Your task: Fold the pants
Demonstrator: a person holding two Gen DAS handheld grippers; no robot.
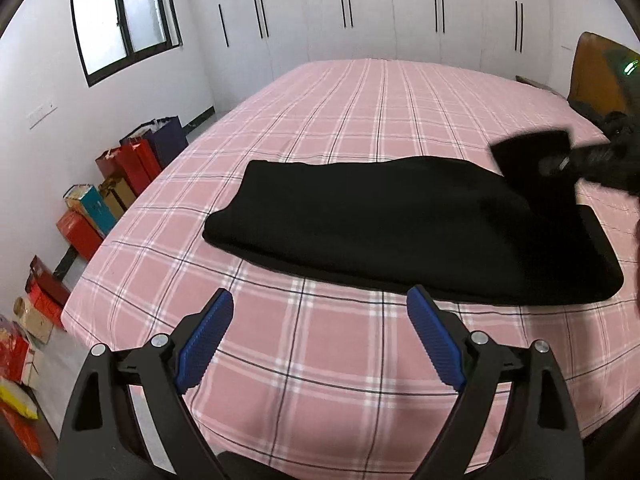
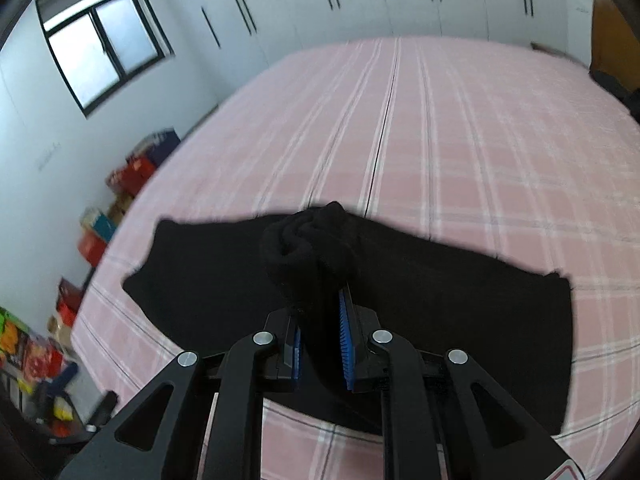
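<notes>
I found nothing I could read. The boxes (image 1: 86,216) and gift bags (image 1: 140,156) along the wall carried print, but it was too small and blurred to make out. A red-edged sticker (image 2: 562,472) showed at the bottom of my right gripper's view, cut off and illegible.

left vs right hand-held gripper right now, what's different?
The left hand-held gripper is open with nothing between its blue pads; the right hand-held gripper is shut on a bunched part of the black pants. The left one hangs over bare pink plaid sheet, short of the pants; the right one is over the pants, lifting their fabric. Both have black frames and ribbed blue pads.
</notes>
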